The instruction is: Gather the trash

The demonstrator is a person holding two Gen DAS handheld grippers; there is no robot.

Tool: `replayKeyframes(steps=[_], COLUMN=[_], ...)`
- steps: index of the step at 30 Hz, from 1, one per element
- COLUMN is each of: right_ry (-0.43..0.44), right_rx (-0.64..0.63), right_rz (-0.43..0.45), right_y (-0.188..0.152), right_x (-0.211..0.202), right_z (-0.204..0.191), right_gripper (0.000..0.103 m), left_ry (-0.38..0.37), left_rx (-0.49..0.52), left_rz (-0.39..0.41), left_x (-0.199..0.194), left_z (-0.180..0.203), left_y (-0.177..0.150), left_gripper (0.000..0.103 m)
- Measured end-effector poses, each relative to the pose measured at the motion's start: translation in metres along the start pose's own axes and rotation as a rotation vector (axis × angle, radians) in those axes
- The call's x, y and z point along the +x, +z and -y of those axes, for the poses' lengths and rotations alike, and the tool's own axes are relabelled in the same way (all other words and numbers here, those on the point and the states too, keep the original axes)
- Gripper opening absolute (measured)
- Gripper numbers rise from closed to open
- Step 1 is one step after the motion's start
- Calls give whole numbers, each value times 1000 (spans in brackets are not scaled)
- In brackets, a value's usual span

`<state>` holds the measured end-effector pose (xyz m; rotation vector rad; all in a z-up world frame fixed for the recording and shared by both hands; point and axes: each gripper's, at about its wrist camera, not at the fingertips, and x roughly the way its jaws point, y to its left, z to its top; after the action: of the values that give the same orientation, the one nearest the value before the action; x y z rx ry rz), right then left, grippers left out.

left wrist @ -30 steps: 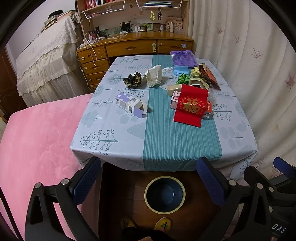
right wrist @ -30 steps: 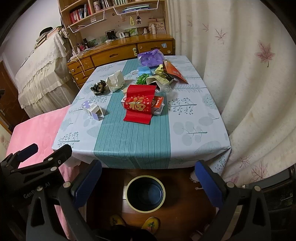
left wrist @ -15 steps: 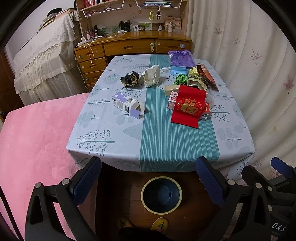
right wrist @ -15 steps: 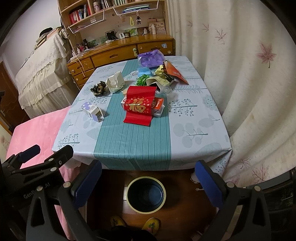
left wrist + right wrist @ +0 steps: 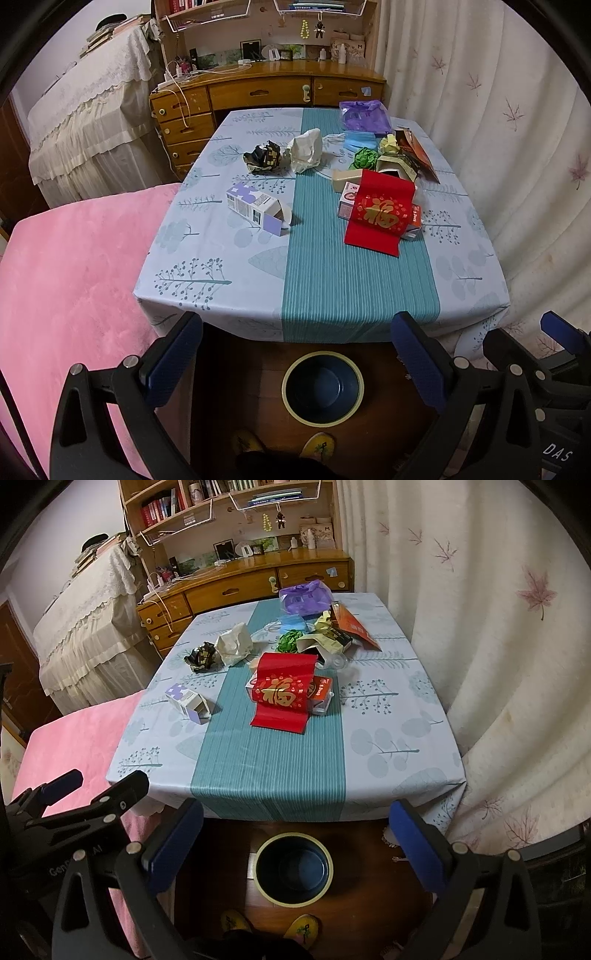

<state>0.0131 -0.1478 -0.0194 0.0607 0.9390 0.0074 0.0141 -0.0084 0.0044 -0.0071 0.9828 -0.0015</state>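
From the left wrist view, the left gripper [image 5: 295, 354] hangs spread wide and empty below the table [image 5: 221, 288] edge; the nearest trash, a purple-white carton [image 5: 256, 208], lies ahead and slightly left, its long axis slanting toward the near right. The bin [image 5: 323, 387] on the floor looks empty. From the right wrist view, the right gripper [image 5: 295, 838] is likewise spread and empty, and the red paper [image 5: 284, 692] lies straight ahead, so I judge it the right hand's pick.
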Motion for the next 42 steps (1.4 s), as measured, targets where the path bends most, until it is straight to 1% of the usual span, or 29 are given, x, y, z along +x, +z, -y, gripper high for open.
replayKeyframes(steps=[9,14,22,26,32,37,42], right_ry=[0,0,6,11,34,76,120], right_rx=[1,-7,-8,-5,2,-9,-54], right_rz=[-1,2,6,9,19,41,70], right_y=[0,-1,-3,-2,13,29,45], right_x=[0,0,-1,-2,0,2,6], right_z=[-2,-3,-9,-8,-5,-12,-30], right_gripper=[101,101,101,101,101,101,101], left_ry=[-1,9,3,4,5,35,113], left_rx=[-1,5,0,5,6,-2,-35], left_rz=[0,-19,-12,-5,18,56,108], left_x=[0,1,0,-1,-5,-17,-26], left_z=[-1,-5,-10,-10,-12,-21,-40], left_y=[-1,-5,-5,-2,12,28,43], left_gripper=[100,100,100,100,100,100,100])
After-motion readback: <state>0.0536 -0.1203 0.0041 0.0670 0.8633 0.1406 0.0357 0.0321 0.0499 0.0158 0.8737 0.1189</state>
